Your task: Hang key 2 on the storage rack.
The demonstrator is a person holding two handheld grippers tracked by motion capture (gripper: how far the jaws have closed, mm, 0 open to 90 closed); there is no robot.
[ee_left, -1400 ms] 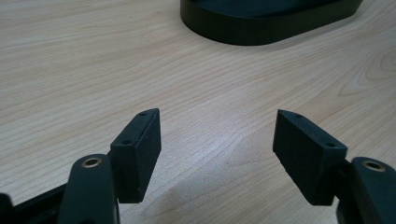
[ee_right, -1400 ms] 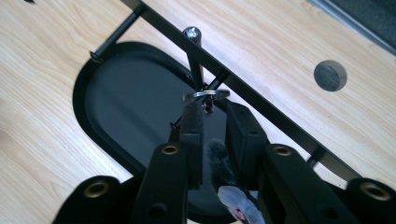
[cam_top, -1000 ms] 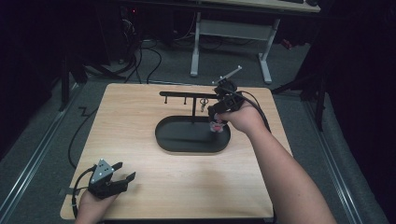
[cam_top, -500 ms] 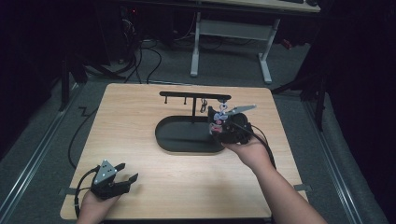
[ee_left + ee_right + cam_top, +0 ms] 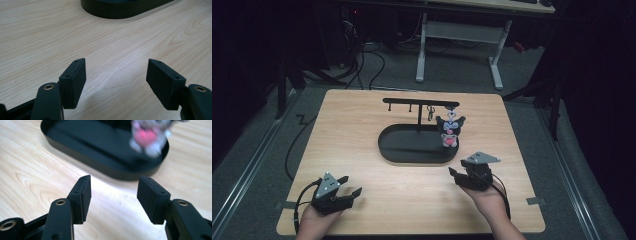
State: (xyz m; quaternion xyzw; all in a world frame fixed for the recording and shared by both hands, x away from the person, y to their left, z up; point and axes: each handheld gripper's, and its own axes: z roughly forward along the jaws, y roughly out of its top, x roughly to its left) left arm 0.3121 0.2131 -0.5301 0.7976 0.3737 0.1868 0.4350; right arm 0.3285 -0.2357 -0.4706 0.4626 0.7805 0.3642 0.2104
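I see the pale wooden worktop point(image 5: 362, 150), a rounded-corner slab with visible wavy grain and a smooth matte face. On its middle sits the stand point(image 5: 412, 145): a black oval tray with a low rim, a thin upright post and a slim crossbar with small hooks. From the right end of that bar hangs the plush charm point(image 5: 449, 131), a soft dark-eared figure in grey and white with a pink patch, dangling over the tray's right end. My right gripper point(image 5: 460, 177) rests on the worktop near the tray's near-right edge, well clear of the charm; its blocky black fingers point(image 5: 82, 195) have just been opening and stand apart with nothing between them. My left gripper point(image 5: 348, 193) sits at the near-left corner, fingers point(image 5: 75, 80) spread wide over bare wood, empty.
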